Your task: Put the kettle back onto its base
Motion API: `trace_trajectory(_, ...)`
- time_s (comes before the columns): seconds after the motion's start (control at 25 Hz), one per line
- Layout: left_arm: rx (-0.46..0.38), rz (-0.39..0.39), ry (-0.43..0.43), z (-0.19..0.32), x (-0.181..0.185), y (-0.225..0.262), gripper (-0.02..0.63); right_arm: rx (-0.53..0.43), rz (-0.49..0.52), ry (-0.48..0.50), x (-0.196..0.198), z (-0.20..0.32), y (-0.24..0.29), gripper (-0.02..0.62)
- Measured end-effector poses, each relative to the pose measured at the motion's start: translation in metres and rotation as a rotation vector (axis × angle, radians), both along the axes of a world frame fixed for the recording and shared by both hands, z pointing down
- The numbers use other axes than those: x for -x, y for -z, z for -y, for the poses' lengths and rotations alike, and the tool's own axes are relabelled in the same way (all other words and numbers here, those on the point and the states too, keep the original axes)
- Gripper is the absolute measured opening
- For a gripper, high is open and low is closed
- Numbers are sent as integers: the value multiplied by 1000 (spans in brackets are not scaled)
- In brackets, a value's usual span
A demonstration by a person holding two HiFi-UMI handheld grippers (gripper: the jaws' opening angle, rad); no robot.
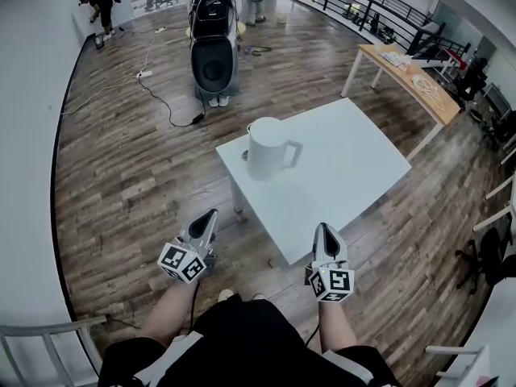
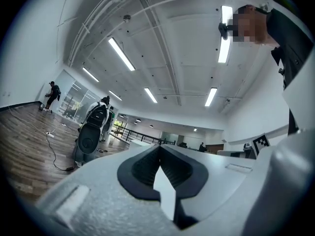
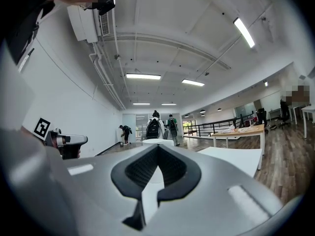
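A white kettle point(image 1: 270, 147) stands upright near the left corner of the white table point(image 1: 355, 168), with its handle point(image 1: 293, 153) turned to the right. A small dark edge point(image 1: 244, 155) shows at its left foot; I cannot tell whether that is the base. Both grippers hang short of the table's near edge, above the person's knees. My left gripper point(image 1: 213, 214) is shut and empty, as is my right gripper point(image 1: 325, 227). In the right gripper view the kettle's top point(image 3: 147, 141) peeks just over the shut jaws point(image 3: 158, 149). The left gripper view shows its shut jaws point(image 2: 159, 149) aimed slightly upward.
A wooden desk point(image 1: 411, 79) stands at the back right. A person with a backpack point(image 1: 214, 6) stands behind a black-and-white machine point(image 1: 214, 63) beyond the table, with cables point(image 1: 157, 95) on the wood floor. Chairs point(image 1: 484, 256) line the right side, and a white rail point(image 1: 48, 329) is at lower left.
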State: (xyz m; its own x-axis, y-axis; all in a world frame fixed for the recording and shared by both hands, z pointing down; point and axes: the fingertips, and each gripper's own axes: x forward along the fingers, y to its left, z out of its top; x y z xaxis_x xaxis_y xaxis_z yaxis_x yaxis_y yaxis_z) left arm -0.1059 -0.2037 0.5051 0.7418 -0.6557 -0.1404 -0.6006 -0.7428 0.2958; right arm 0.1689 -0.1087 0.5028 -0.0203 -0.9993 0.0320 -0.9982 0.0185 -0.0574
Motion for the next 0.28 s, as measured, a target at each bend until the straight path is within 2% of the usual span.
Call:
trace_trajectory(0.12, 9, 1, -12, 2, -6, -3, -3, 1, -8, -21, -10, -1, 2, 5)
trace_trajectory(0.28, 46, -38, -27, 5, -11, -5, -3, 2, -6, -42, -17, -2, 2, 5)
